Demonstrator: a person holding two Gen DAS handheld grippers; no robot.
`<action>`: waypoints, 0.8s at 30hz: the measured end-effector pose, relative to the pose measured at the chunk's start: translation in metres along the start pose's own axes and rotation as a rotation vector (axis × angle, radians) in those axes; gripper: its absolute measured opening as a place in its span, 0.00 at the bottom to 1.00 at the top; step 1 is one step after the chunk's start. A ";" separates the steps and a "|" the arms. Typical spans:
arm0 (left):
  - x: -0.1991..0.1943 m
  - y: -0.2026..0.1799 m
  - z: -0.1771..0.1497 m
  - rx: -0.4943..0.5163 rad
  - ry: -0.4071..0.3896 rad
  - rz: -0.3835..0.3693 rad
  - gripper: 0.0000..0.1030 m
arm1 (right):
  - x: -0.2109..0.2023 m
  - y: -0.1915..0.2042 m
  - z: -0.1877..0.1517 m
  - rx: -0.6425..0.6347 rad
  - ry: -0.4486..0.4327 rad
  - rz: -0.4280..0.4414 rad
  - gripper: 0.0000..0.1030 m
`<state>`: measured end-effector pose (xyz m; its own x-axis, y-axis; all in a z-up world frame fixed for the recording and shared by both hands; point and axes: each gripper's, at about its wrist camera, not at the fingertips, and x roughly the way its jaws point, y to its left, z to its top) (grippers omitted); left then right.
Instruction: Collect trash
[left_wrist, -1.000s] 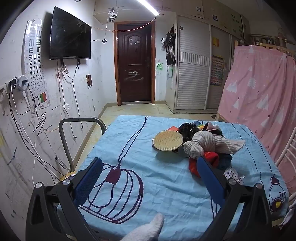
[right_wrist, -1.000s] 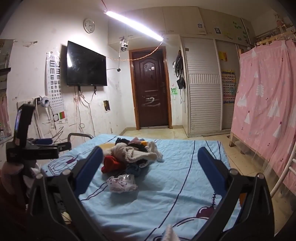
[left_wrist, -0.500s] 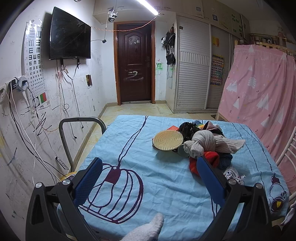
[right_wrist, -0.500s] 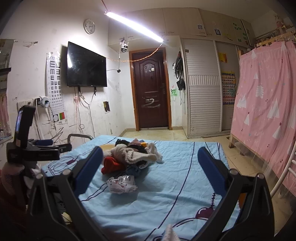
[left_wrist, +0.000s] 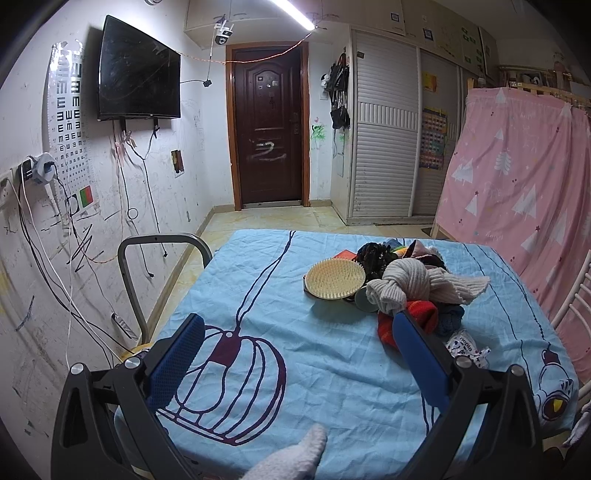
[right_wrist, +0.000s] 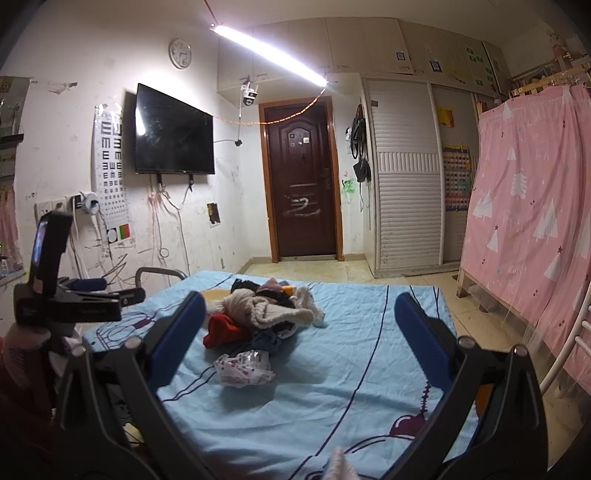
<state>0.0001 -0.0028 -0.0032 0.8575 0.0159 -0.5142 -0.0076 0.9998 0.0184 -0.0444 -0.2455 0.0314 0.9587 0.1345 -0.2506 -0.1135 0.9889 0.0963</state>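
Left claw hangs spread wide over the near end of the blue sheet, holding nothing. Landmark: clothes pile on the sheet. Left of the pile, touching it, lies a round yellow brush, bristles up. A knotted beige knit sits on top of the pile, a red cloth at its near edge. Crumpled white printed wrapper, the trash, lies on the sheet just in front of the pile, toward its right side. Right claw also spread, empty, above the sheet with the wrapper between its fingers in view, not touching.
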 end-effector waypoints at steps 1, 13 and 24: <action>0.000 0.000 0.000 -0.001 0.000 0.000 0.90 | 0.000 0.000 0.000 0.001 0.001 0.000 0.96; 0.001 -0.001 0.000 0.000 0.003 0.001 0.90 | 0.000 0.000 0.000 0.001 -0.003 0.000 0.96; 0.001 -0.003 0.000 0.007 0.004 0.004 0.90 | -0.002 0.000 0.000 0.000 -0.006 -0.001 0.96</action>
<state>0.0008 -0.0056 -0.0041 0.8552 0.0197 -0.5179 -0.0069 0.9996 0.0266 -0.0459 -0.2455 0.0322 0.9604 0.1331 -0.2448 -0.1127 0.9890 0.0957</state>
